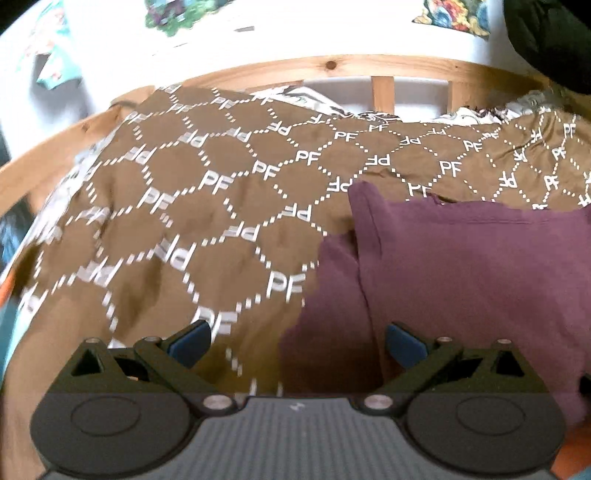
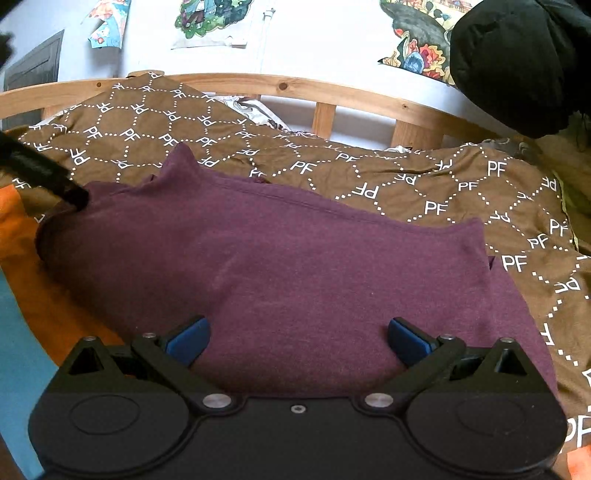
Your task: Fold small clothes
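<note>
A purple garment lies spread flat on a brown duvet printed with white "PF" letters. My right gripper hovers open over the garment's near edge, its blue pads wide apart and empty. In the left wrist view, the garment fills the right side and its left edge runs between the fingers. My left gripper is open and holds nothing. In the right wrist view, a black finger of the left gripper reaches the garment's left corner.
A wooden bed rail runs along the far side, with a white wall and colourful pictures behind it. A black cloth hangs at the upper right. Orange fabric and a teal surface show at the left.
</note>
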Demonstrator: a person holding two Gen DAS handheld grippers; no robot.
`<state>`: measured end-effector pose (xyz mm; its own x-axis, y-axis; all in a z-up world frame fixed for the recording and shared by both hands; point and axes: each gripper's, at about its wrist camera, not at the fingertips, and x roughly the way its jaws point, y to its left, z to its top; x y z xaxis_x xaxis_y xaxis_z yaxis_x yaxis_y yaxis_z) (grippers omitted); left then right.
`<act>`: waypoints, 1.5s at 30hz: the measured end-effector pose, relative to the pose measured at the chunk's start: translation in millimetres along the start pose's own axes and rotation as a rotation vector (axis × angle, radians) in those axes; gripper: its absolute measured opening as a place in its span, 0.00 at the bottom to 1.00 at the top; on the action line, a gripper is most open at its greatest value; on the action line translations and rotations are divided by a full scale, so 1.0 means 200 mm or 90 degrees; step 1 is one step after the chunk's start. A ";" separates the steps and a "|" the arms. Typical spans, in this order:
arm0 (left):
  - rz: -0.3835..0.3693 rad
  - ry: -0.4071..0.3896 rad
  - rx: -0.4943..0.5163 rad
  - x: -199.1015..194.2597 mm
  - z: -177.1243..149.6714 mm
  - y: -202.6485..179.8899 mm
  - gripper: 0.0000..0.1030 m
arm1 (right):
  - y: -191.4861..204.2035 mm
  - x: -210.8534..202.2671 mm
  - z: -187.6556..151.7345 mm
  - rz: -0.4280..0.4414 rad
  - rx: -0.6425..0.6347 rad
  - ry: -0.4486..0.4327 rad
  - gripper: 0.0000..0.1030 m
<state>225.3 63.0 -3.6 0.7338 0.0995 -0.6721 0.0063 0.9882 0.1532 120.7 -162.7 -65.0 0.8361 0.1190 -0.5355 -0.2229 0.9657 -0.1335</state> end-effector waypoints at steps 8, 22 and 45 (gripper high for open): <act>-0.183 0.045 -0.006 0.13 0.04 0.05 1.00 | -0.01 0.01 -0.01 0.005 0.006 -0.003 1.00; -0.201 0.109 -0.101 0.20 0.03 0.17 0.86 | -0.02 0.01 -0.01 0.009 0.009 -0.003 1.00; -0.256 0.000 -0.038 -0.26 0.37 -0.33 0.17 | -0.27 -0.26 0.16 0.011 -0.071 0.004 0.99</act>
<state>236.0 -15.1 75.0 0.6809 -0.2963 -0.6697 0.2538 0.9533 -0.1638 105.3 -213.8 -3.0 0.8285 0.1329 -0.5439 -0.2915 0.9317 -0.2165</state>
